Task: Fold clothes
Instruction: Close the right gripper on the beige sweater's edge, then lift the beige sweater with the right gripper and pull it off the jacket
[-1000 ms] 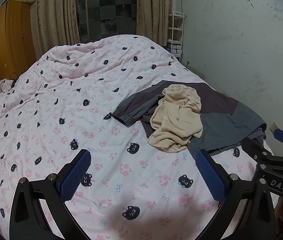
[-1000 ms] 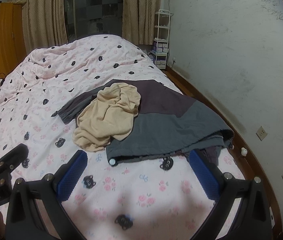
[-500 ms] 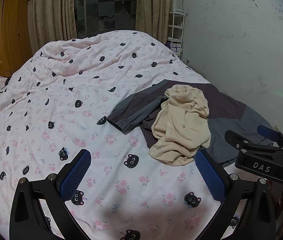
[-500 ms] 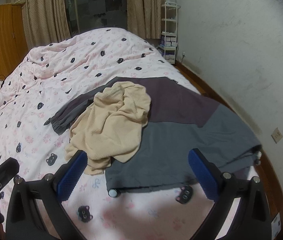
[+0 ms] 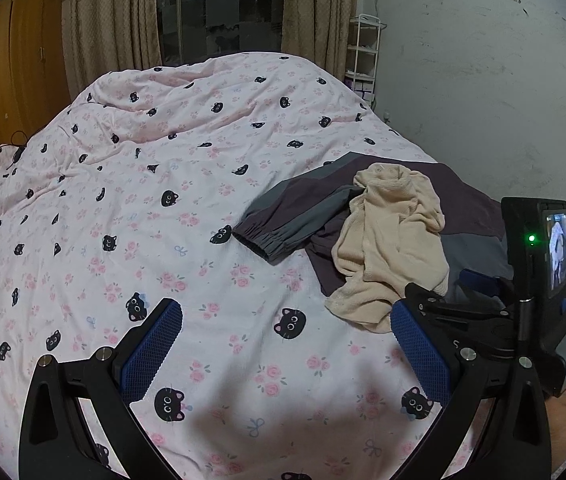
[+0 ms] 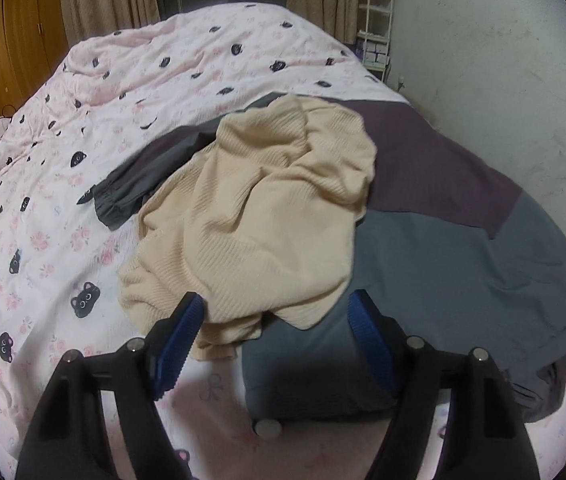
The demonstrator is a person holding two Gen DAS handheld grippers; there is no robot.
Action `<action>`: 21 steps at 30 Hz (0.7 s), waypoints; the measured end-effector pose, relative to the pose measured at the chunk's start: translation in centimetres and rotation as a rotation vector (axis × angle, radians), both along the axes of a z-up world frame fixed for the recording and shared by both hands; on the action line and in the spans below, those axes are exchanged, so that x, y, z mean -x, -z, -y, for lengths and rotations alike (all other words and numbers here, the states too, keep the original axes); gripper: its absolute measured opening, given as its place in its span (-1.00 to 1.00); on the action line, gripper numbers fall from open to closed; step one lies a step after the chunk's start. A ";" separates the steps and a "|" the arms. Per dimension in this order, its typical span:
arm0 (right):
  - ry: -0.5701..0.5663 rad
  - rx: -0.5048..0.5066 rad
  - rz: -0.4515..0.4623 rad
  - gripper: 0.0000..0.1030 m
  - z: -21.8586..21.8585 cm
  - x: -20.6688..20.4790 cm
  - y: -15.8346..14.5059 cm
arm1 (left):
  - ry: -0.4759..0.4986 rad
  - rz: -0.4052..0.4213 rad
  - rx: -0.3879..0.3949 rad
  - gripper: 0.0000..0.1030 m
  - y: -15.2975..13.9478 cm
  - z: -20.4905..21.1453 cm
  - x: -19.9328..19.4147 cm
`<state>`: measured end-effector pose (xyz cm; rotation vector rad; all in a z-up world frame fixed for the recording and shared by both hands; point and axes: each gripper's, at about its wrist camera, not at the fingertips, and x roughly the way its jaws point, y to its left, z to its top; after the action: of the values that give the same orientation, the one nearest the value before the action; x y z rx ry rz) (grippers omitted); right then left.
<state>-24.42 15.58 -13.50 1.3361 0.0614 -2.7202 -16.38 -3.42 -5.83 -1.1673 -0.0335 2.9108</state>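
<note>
A crumpled beige knit sweater lies on top of a grey and purple jacket, spread on the bed's right side. My right gripper is low over the sweater's near hem. Its jaws are closing, with the hem and the jacket's edge between the blue pads, which do not press on the cloth. My left gripper hangs open over bare duvet, left of the sweater, with nothing between its fingers. The jacket's sleeve cuff points left.
A pink duvet with black cat faces covers the bed. The right tool's screen stands at the right in the left wrist view. A wooden wardrobe, curtains and a white rack stand behind. The wall runs close along the bed's right edge.
My right gripper has come down and forward onto the clothes, and its jaws have narrowed around the sweater's hem. My left gripper has sunk a little nearer the bed.
</note>
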 end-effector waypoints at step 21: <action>-0.075 0.070 0.043 -0.69 0.9 0.0 0.6 | 0.011 0.017 -0.008 1.00 0.7 0.2 -0.1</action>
<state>-24.43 14.70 -14.08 1.3447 0.0118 -2.6056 -16.29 -3.63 -6.53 -1.1869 -0.0392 2.8891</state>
